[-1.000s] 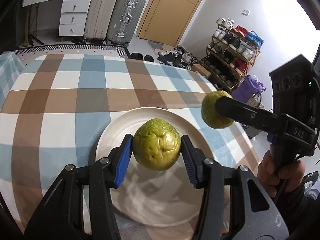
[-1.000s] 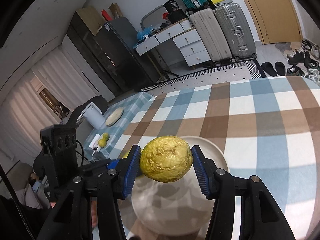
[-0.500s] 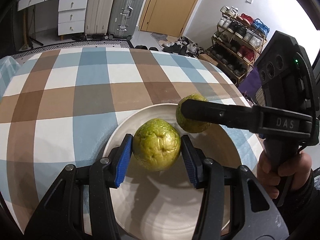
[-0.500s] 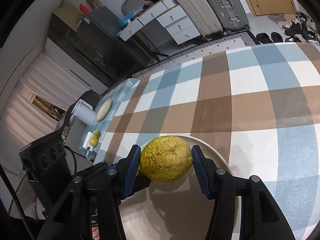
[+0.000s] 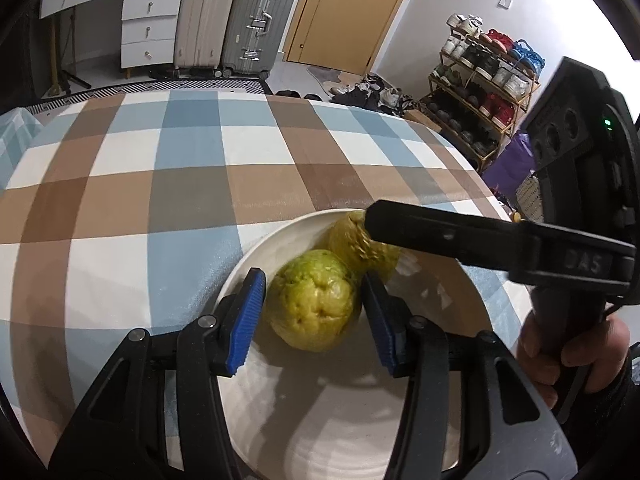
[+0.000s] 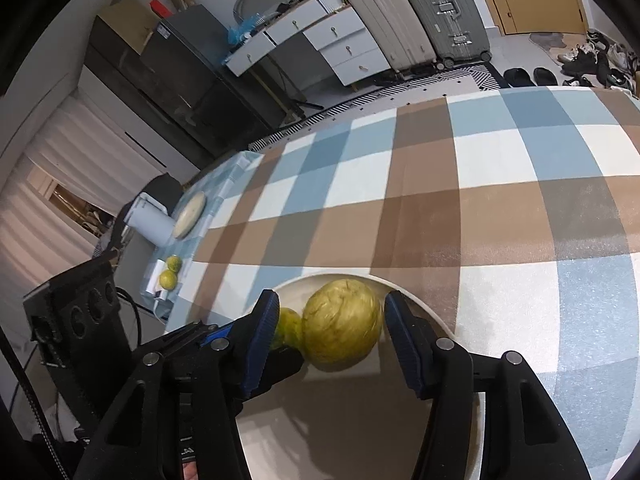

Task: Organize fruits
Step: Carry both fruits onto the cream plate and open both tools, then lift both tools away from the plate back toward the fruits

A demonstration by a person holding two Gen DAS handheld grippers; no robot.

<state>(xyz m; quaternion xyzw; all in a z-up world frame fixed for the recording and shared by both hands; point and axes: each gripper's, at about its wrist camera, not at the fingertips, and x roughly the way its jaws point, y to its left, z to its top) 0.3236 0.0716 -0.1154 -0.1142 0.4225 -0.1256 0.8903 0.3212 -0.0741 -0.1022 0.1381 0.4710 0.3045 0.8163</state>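
Note:
A wrinkled green fruit (image 5: 312, 312) rests on the white plate (image 5: 340, 420), between the blue pads of my left gripper (image 5: 313, 286). Its jaws are opening and a thin gap shows on each side of the fruit. A yellower fruit (image 6: 340, 332) lies just behind and touches it, between the fingers of my right gripper (image 6: 332, 304). Those jaws are opening too and stand clear of its skin. In the left wrist view the yellower fruit (image 5: 352, 240) is partly hidden by a right-gripper finger (image 5: 440, 236). The green fruit (image 6: 290, 324) peeks out beside the right gripper's left pad.
The plate sits near the front edge of a table with a blue, brown and white checked cloth (image 5: 180, 184). Two small yellow-green fruits (image 6: 168, 272), a flat round dish (image 6: 190, 216) and a white appliance (image 6: 148, 224) lie on a side table to the left. A hand (image 5: 568, 344) holds the right gripper.
Both grippers came down over the plate with their fruits. The fruits now rest on the plate side by side, and both pairs of jaws have widened off them.

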